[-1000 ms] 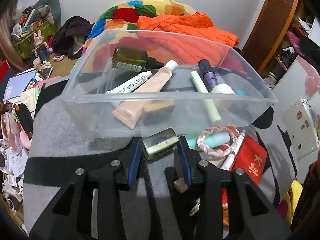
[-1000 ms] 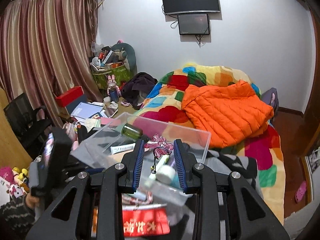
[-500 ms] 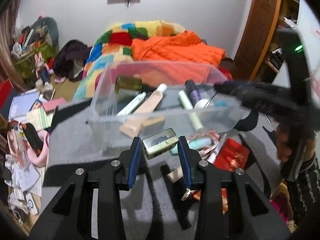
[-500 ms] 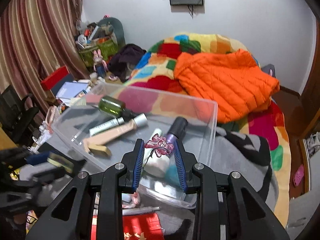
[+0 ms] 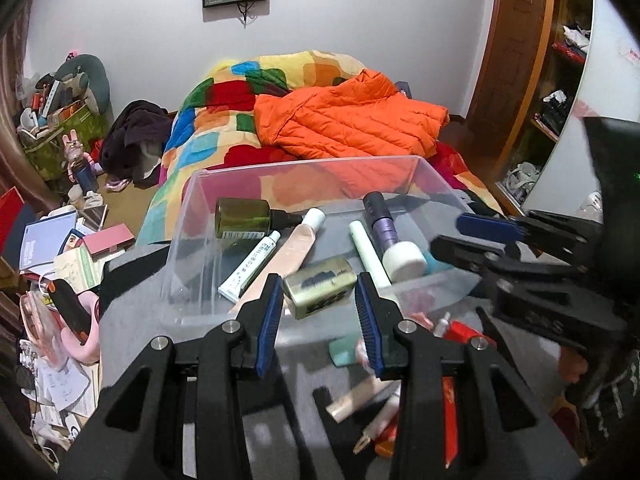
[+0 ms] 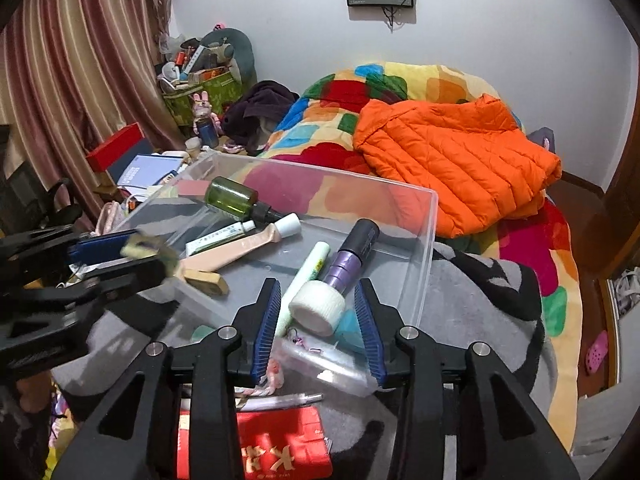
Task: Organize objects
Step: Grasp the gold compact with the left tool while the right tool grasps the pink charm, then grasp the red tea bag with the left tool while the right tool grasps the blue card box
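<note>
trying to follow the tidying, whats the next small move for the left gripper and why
Probably open the left gripper to drop the small greenish case. It is shut on that case just above the clear bin, where the other cosmetics already lie, and the right gripper looks empty.

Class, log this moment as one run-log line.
left gripper: shut on small green case | right gripper: open | both over clear bin

Clear bin (image 5: pixel 192 216). Olive-green bottle (image 5: pixel 242 218), black cap. Peach tube (image 5: pixel 294 250), white cap. Purple tube (image 6: pixel 347 266), black top. Pale mint stick (image 5: pixel 366 250). Olive-gold case (image 5: pixel 320 286), dark smudge. Blue pads (image 5: pixel 267 316) on black jaws. Red packet (image 6: pixel 280 446), gold characters. Orange quilted jacket (image 6: pixel 452 160). Multicoloured patchwork quilt (image 5: pixel 224 120). Grey-and-black blanket (image 6: pixel 484 292).
</note>
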